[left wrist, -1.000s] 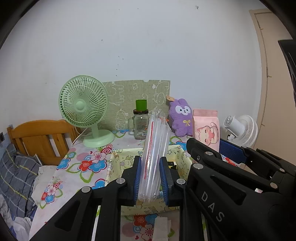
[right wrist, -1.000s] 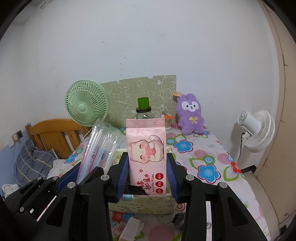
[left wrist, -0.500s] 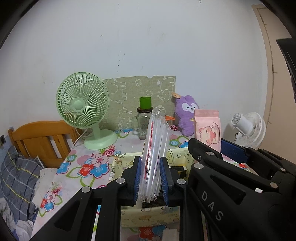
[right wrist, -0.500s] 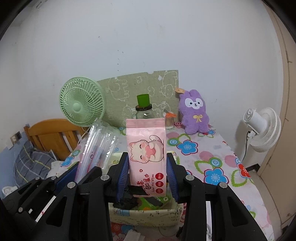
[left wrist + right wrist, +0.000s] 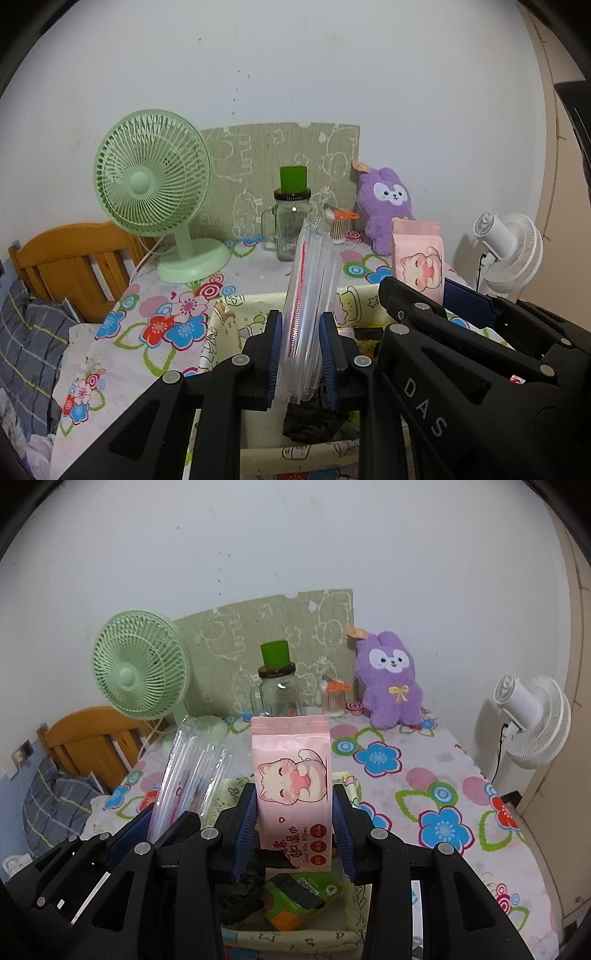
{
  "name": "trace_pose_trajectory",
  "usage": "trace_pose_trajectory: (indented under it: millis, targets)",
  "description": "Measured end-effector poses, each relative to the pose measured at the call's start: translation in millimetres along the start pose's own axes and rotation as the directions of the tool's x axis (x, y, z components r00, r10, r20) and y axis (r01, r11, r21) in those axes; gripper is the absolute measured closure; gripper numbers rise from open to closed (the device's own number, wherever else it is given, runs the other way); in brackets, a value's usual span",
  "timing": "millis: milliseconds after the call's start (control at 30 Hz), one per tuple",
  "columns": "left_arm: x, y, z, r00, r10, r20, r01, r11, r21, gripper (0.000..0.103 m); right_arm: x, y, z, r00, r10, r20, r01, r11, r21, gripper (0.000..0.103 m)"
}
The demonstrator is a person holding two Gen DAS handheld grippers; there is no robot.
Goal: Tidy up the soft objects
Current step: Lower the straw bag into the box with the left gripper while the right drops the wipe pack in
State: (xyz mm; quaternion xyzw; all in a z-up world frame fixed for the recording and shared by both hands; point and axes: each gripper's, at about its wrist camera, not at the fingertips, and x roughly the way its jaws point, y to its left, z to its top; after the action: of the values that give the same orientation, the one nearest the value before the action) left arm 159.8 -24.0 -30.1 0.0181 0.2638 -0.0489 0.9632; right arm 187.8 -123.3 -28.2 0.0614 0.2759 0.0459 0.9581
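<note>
The pink wipes pack (image 5: 291, 794) stands upright, clamped between the blue pads of the right tool (image 5: 293, 827), above the open fabric storage box (image 5: 291, 938) with a cartoon print that sits at the near edge of the worktop (image 5: 424, 775). Beside it, the left tool (image 5: 301, 354) is pressed shut on one clear plastic packet (image 5: 310, 306) with a red strip along its edge, also held upright over the same box. Inside the box lie one green packet (image 5: 303, 897) and some dark, crumpled material (image 5: 314, 417); how many dark pieces there are cannot be told. The worktop carries a flowered cloth, and along its far side stand one green desk fan (image 5: 151, 184), one glass jar with a green cap (image 5: 291, 221), one small container of cotton swabs (image 5: 332, 701) and one purple plush rabbit (image 5: 391, 683), the rabbit leaning against a green patterned board (image 5: 258, 166) on the wall. One white fan (image 5: 532, 723) stands beyond the right edge of the worktop. To the left are a wooden headboard (image 5: 66, 258) and checked bedding (image 5: 26, 339).
</note>
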Motion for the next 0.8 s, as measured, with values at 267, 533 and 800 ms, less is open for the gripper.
trace_pose_trajectory:
  millis: [267, 533, 800]
  targets:
    - [30.4, 8.1, -5.4, 0.997, 0.016, -0.073, -0.018, 0.999, -0.029, 0.066, 24.1, -3.1, -6.4, 0.999, -0.006, -0.052, 0.006, 1.0, 0.006, 0.06]
    - [38.9, 11.6, -11.7, 0.993, 0.038, -0.108, -0.04, 0.999, -0.019, 0.035, 36.5, -1.0, -12.8, 0.996, 0.002, -0.084, -0.003, 1.0, -0.011, 0.06]
    - [44.6, 14.9, -14.8, 0.988, 0.032, -0.15, -0.035, 0.999, -0.02, 0.03, 44.4, 2.1, -14.8, 0.994, 0.01, -0.112, -0.013, 1.0, -0.026, 0.06]
